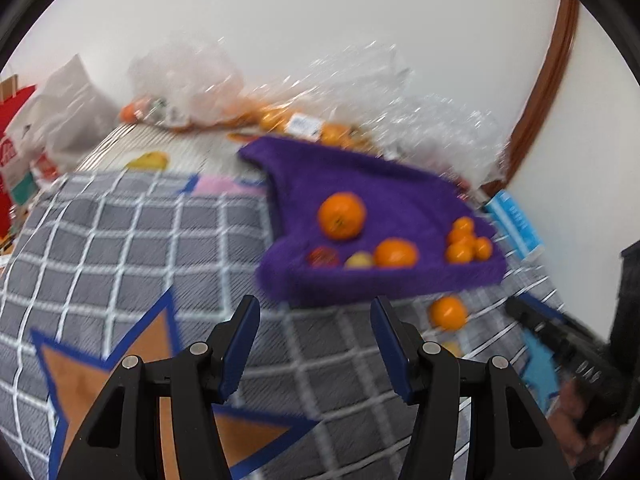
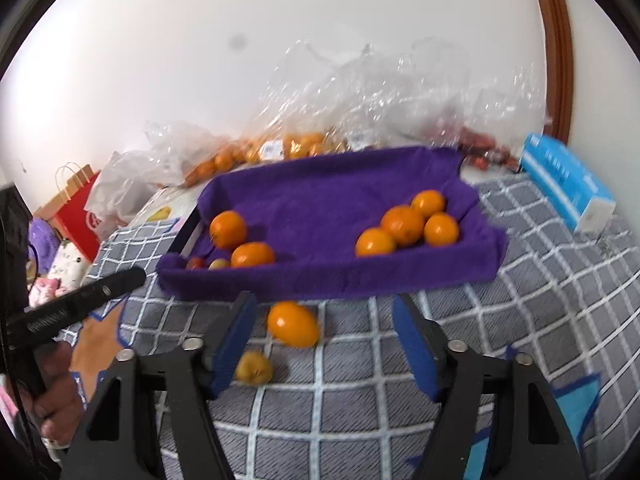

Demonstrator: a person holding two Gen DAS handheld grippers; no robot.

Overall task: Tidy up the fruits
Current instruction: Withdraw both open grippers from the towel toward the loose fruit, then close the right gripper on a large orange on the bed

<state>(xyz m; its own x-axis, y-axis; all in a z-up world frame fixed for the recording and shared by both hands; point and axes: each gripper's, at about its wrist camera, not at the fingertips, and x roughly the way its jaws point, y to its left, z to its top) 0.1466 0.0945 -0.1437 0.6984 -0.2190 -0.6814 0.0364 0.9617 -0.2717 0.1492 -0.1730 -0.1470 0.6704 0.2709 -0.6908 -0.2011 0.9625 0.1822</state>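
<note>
A tray lined with a purple towel (image 2: 320, 280) sits on a grey checked cloth. A cluster of oranges (image 2: 404, 224) lies at its right end. At the left end are two more oranges (image 2: 228, 229), a small red fruit (image 2: 195, 263) and a small yellow one (image 2: 219, 264). In front of the tray a loose orange (image 2: 293, 324) lies on the cloth, inside the gap of my right gripper (image 2: 324, 316), whose fingers stand open and clear of it. A small yellow fruit (image 2: 254, 367) lies by its left finger. My left gripper (image 1: 316, 320) is open and empty, left of the loose orange (image 1: 448, 312).
Clear plastic bags with more oranges (image 2: 280, 148) are piled along the back wall. A blue box (image 2: 568, 184) lies at the right and a red paper bag (image 2: 76, 208) at the left. An orange star outlined in blue (image 1: 100, 380) marks the cloth. A hand (image 2: 56, 396) grips the left gripper's handle.
</note>
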